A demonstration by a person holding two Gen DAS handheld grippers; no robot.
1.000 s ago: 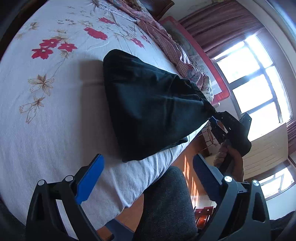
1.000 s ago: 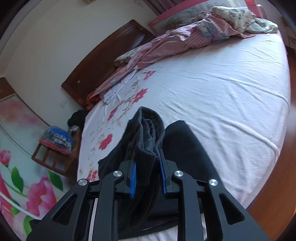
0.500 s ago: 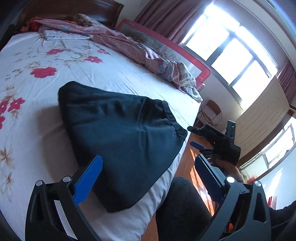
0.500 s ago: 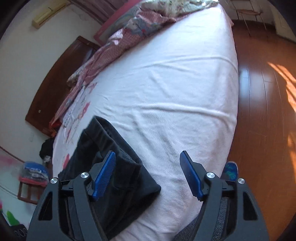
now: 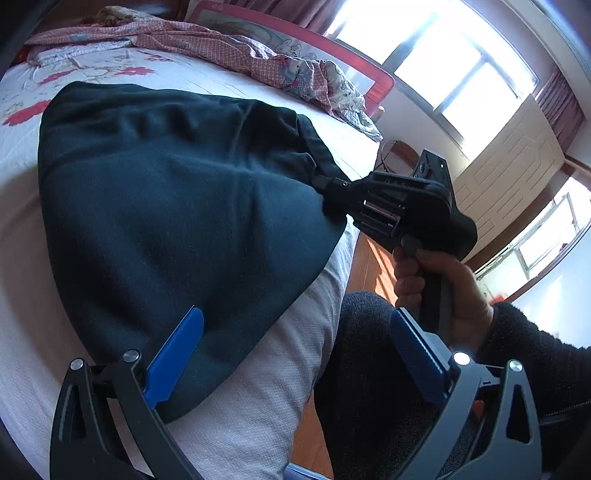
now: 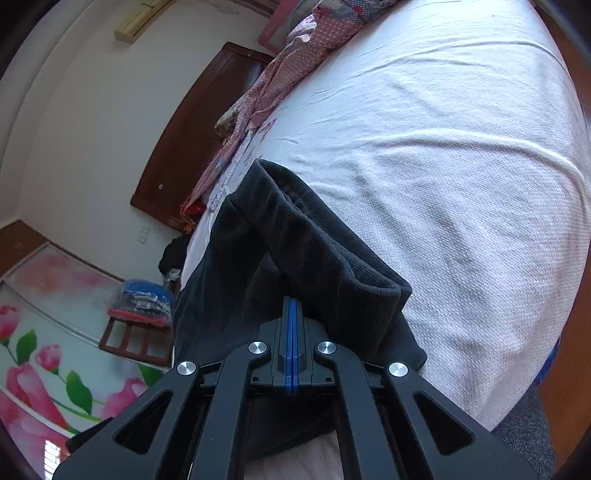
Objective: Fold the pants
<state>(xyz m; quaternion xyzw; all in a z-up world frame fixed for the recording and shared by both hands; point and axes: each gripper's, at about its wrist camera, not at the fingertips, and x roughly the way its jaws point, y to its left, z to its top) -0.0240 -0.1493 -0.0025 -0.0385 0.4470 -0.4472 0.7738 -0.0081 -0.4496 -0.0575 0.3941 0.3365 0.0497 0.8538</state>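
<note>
Black pants lie folded into a thick bundle near the edge of a white bed. My left gripper is open, its left blue pad over the bundle's near edge and the other pad off the bed. My right gripper is shut, blue pads flush together with no cloth showing between them. Its tips push into a fold of the pants beside the ribbed band. From the left wrist, the right gripper touches the bundle's right corner, with a hand on its handle.
A pink checked quilt is bunched along the bed's far side by a red rail. Wooden floor lies off the bed's near edge, next to the person's dark-clad leg. A chair with bagged items stands by the flowered wall.
The right gripper let go of the thick fold, opened, then shut again with its tips at the bundle's corner. The pants dropped flat onto the bed. The left gripper moved closer over the near edge.
</note>
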